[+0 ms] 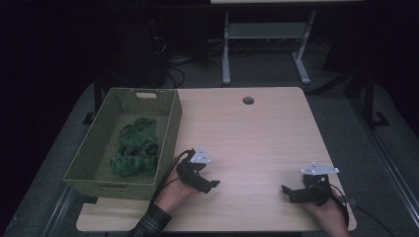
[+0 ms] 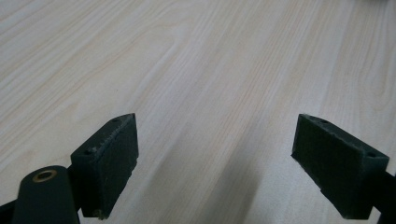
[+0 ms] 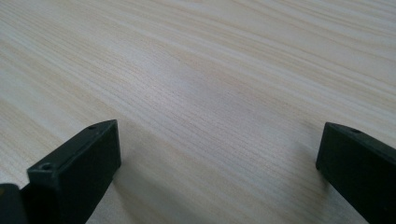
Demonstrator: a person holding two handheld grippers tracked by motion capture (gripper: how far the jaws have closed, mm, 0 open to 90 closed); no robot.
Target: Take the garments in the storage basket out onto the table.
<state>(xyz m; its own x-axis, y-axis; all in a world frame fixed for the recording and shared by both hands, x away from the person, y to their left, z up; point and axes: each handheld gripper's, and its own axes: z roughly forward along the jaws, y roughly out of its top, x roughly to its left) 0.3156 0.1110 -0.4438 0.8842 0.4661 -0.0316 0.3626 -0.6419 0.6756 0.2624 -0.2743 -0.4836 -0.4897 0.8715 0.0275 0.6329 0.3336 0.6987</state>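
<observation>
A green woven basket (image 1: 170,129) stands on the left part of the wooden table (image 1: 257,133), and a crumpled green cloth (image 1: 135,146) lies inside it. My left gripper (image 1: 210,185) rests low over the table just right of the basket's near corner. Its jaws stand wide apart with bare wood between them, so the left gripper (image 2: 215,163) is open. My right gripper (image 1: 287,192) sits near the front right of the table, pointing left. In the right gripper view the right gripper (image 3: 219,172) is open too, with nothing between its pads.
A round cable hole (image 1: 248,100) lies near the table's far edge. Beyond the table stand the legs of another desk (image 1: 226,54) and some cables on a dark floor. The table's front edge runs close under both hands.
</observation>
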